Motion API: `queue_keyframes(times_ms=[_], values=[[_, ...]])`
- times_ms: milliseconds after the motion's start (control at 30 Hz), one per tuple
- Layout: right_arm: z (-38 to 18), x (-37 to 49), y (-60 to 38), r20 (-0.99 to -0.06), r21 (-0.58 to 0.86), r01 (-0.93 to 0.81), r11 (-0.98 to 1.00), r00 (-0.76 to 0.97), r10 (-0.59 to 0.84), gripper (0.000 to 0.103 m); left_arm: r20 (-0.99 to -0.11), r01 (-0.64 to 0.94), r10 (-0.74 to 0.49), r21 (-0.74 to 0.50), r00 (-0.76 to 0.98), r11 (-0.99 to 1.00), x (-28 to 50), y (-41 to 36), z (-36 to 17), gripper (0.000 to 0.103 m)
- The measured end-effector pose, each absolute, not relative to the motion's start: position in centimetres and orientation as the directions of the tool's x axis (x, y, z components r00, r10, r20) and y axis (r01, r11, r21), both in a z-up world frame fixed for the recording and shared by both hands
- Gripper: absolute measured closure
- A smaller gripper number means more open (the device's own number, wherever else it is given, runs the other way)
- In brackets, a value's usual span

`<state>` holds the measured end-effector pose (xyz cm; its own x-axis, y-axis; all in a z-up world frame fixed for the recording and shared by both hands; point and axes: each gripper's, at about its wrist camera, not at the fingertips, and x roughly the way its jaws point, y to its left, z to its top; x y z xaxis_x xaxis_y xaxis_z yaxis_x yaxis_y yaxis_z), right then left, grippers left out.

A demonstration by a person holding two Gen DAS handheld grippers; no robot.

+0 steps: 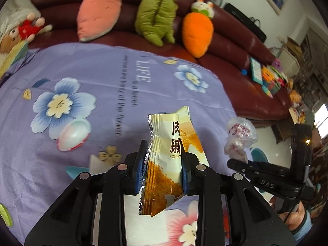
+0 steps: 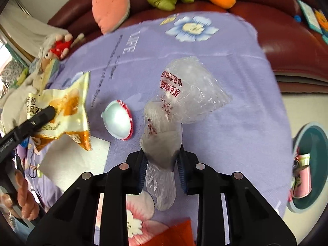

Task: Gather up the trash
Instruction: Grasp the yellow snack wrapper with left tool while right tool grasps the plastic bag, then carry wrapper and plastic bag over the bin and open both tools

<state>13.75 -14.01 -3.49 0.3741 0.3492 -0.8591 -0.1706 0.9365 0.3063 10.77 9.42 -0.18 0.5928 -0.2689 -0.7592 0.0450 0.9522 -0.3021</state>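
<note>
Bright, even daylight; fisheye bending at dark rims, slight motion blur.

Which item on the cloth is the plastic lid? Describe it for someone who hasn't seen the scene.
Start from the purple flowered cloth in front of the dark red sofa. Near its middle lies the lid, between the yellow snack wrapper and the clear plastic bag. It alone is round, domed, pale and red-rimmed.

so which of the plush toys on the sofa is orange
The carrot plush with the white bunny on top, rightmost of the three; the other two are pink and green.
</note>
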Motion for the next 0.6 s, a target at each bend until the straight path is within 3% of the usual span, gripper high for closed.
queue_keyframes(times_ms=[333,600], values=[[0.7,9.7,-19.2,-0.806,0.347,-0.150,0.926,0.457,0.376,0.078,-0.759,0.189,-0.316,-0.253,0.569,0.949,9.4,0.5,1.2,0.074],[1.2,6.5,-27.4,-0.778,0.379,-0.018,0.925,0.535,0.329,0.077,-0.778,0.296,-0.360,-0.233,0.514,0.926,8.5,-6.6,1.0,0.074]])
